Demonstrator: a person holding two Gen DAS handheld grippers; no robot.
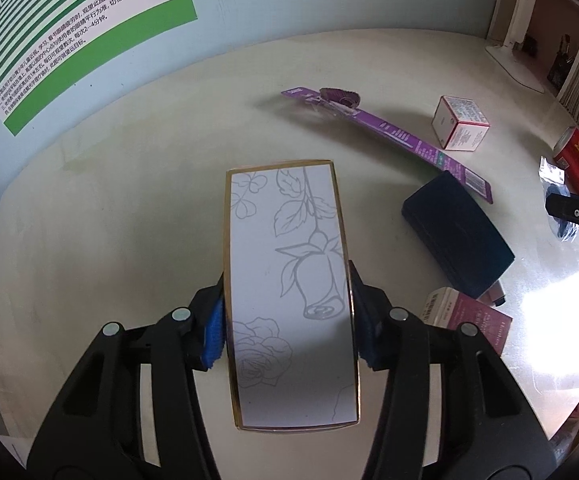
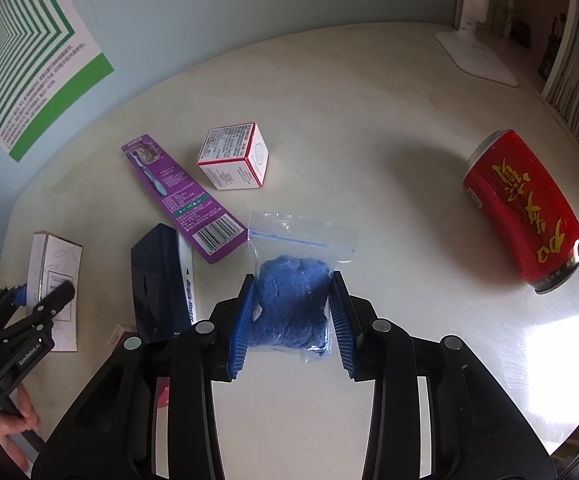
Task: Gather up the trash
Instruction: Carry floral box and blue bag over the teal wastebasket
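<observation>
Clamped between my left gripper pads, the rose box rides above the table. My right gripper closes on the bag of blue putty, apparently squeezing it. Beyond lie the can, cube box, toothbrush pack and dark case. Step in hand, I judge: grasping trash. Next: carry both to a bin, none visible.

Wide bare tabletop sitting open toward the wall, red can blocking the right side, toothbrush pack, small carton and dark case crowding the left
</observation>
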